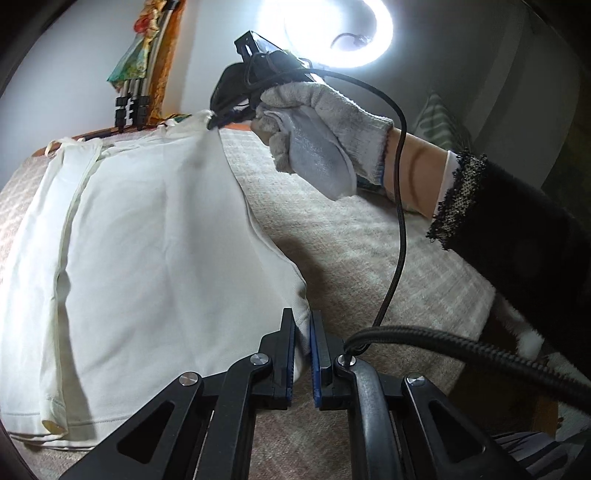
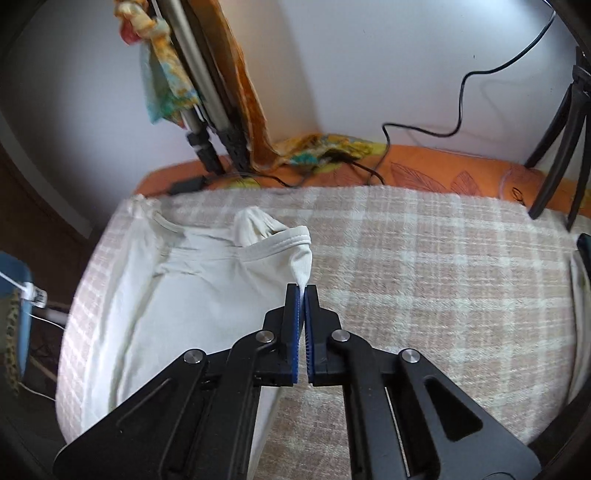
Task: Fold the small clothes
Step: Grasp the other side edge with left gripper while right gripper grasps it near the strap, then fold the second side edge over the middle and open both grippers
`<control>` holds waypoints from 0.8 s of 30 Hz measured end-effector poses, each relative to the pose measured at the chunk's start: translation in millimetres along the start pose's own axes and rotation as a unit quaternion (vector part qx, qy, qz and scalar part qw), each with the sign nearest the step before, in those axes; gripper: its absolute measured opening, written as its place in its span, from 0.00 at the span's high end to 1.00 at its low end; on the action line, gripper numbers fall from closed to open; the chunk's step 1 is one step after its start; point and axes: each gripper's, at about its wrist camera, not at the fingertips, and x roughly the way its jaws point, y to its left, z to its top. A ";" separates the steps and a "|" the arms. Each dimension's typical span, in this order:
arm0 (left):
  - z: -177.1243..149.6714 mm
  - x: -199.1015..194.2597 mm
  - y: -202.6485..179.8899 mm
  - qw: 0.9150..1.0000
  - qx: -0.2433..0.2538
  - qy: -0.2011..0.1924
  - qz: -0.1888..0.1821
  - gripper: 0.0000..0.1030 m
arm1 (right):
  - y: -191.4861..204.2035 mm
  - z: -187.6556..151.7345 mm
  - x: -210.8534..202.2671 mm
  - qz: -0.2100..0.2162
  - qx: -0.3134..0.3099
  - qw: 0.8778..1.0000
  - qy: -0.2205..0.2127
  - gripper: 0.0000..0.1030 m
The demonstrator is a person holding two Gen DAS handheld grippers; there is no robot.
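Note:
A small white shirt (image 1: 147, 229) lies on a checked beige blanket (image 1: 332, 236). My left gripper (image 1: 303, 317) is shut on the shirt's near right hem corner, the cloth pinched between its blue pads. My right gripper (image 2: 303, 291) is shut on the shirt (image 2: 207, 280) at the right shoulder by the ribbed neckline (image 2: 280, 242) and lifts that corner off the blanket (image 2: 424, 280). In the left wrist view the right gripper (image 1: 216, 120) shows at the shirt's far corner, held by a gloved hand (image 1: 317, 125). A sleeve is folded over on the left.
A ring light (image 1: 340, 33) shines above. A black cable (image 1: 397, 221) hangs from the right gripper across the blanket. Tripod legs (image 2: 557, 155) stand at the far right, a stand with patterned cloth (image 2: 207, 92) at the far left. An orange sheet (image 2: 443, 170) with cables lies behind.

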 end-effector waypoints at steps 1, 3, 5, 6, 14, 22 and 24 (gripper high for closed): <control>-1.6 -2.6 2.4 1.000 -0.005 -0.004 0.000 0.96 | 4.1 0.5 0.5 -0.003 -0.003 1.000 0.001 0.97; -5.3 -7.5 7.1 1.000 -0.014 -0.010 0.002 0.96 | 10.8 2.5 -2.2 -0.001 -0.006 1.000 -0.003 0.97; -8.7 -13.4 12.6 1.000 -0.025 -0.015 0.005 0.96 | 17.2 6.0 -4.7 -0.002 -0.008 1.000 -0.005 0.97; -10.7 -15.8 13.8 0.999 -0.029 -0.017 0.007 0.96 | 22.0 7.9 -6.5 -0.003 -0.009 1.000 -0.005 0.97; -24.2 -36.5 38.2 0.997 -0.065 -0.039 0.019 0.96 | 74.7 26.3 -4.5 -0.014 -0.044 0.999 -0.004 0.97; -35.7 -49.2 66.8 0.993 -0.099 -0.042 0.044 0.96 | 126.6 29.8 27.0 -0.013 -0.076 0.997 0.013 0.97; -38.8 -50.2 74.6 0.992 -0.104 -0.038 0.052 0.96 | 135.0 27.8 35.6 -0.013 -0.081 0.996 0.017 0.97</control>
